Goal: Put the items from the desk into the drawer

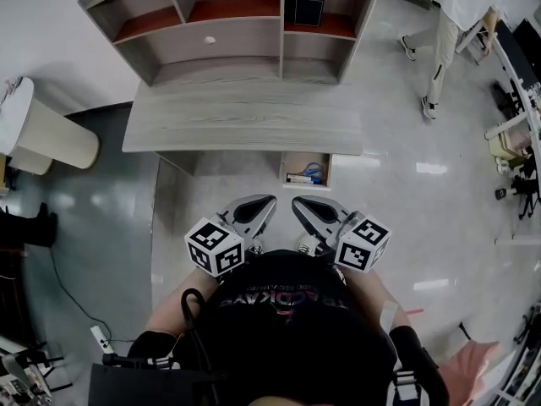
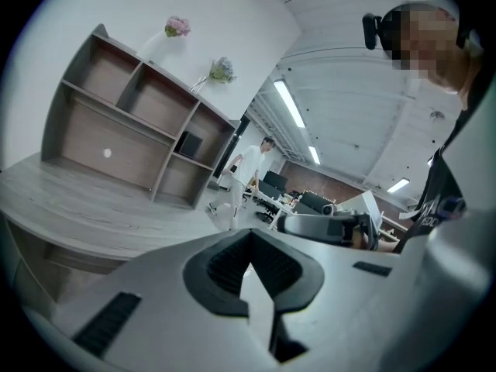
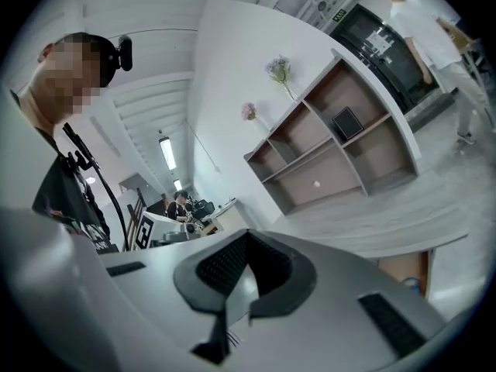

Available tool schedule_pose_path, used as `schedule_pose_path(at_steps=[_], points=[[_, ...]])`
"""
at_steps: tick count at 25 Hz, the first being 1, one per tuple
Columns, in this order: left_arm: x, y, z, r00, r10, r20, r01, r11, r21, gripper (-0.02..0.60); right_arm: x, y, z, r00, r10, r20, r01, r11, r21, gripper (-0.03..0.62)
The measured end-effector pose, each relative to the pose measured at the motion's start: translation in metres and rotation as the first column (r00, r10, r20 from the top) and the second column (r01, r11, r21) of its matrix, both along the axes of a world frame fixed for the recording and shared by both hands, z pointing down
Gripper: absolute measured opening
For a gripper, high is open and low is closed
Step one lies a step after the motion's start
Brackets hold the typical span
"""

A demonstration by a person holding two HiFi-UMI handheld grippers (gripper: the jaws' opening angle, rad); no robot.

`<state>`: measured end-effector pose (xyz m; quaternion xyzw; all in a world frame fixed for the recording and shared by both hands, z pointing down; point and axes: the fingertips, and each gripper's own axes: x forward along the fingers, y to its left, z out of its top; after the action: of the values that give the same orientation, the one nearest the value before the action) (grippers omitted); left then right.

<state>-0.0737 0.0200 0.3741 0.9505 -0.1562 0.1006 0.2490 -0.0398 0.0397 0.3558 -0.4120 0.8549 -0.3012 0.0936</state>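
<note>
Pale grey wood-grain desk [image 1: 245,125] is standing with a cubby hutch rising along its back edge. Small brown-lined wooden drawer [image 1: 295,161] is sticking out open from under the desk's front edge, right of centre. Blue coiled cable [image 1: 314,170] and dark flat item [image 1: 297,178] are lying inside it, just beside each other; can't tell what the dark one is. Black square box [image 1: 303,6] is sitting upright in the desk's upper right cubby. Small white round thing [image 1: 210,39] is showing in the desk's wide lower bay, left of centre.
</note>
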Motion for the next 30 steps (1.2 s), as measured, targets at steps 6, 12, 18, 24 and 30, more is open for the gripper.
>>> schedule_pose_path(at_steps=[6,12,18,24,30], points=[[-0.001,-0.001,-0.001,1.0,-0.01,-0.003,0.01,1.0,0.004,0.011,-0.001,0.0,0.0,1.0,-0.01,-0.004,0.01,1.0,0.005,0.017],[0.003,-0.002,-0.002,1.0,0.002,-0.005,-0.002,1.0,0.01,0.011,0.001,-0.002,-0.002,1.0,-0.01,-0.005,0.01,1.0,0.011,0.017],[0.006,-0.003,-0.002,1.0,0.012,-0.005,-0.012,1.0,0.011,0.011,0.003,-0.003,-0.002,1.0,-0.005,-0.008,0.005,1.0,0.009,0.017],[0.01,-0.004,-0.001,1.0,0.023,-0.001,-0.023,1.0,0.011,0.011,0.005,-0.004,-0.001,1.0,-0.002,-0.012,0.002,1.0,0.008,0.017],[0.013,-0.006,0.001,1.0,0.03,0.001,-0.03,1.0,0.004,0.01,0.008,-0.005,0.002,1.0,0.006,-0.009,-0.006,1.0,0.002,0.017]])
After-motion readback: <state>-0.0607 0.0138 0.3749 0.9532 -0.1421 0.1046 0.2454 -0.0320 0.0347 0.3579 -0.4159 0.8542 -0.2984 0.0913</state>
